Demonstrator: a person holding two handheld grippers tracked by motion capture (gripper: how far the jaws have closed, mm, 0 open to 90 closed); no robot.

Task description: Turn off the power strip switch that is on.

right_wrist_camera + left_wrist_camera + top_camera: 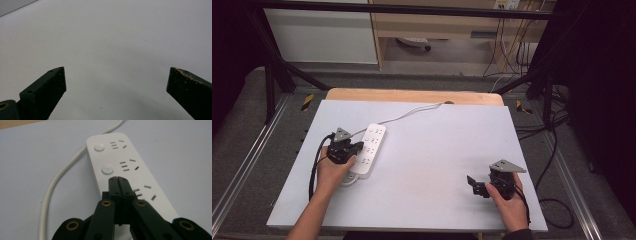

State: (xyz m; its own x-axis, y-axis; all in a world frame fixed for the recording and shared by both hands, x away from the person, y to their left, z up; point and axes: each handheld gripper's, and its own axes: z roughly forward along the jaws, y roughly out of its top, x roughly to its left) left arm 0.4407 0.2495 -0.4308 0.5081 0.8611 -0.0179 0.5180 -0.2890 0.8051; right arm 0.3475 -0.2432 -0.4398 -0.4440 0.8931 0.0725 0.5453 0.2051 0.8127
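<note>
On the grey tabletop (422, 165) lies a white power strip (369, 149), at the left side, with its cable (407, 114) running toward the far edge. The left tongs (117, 180) are pressed together with nothing between them, and their tips are above the strip, just near its second round button (107, 169). The right tongs (115, 75) stand wide apart over bare tabletop at the right, well apart from the strip.

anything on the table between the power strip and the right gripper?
Nothing. In the high view, the stretch of white table between the power strip and the right gripper is bare.
</note>
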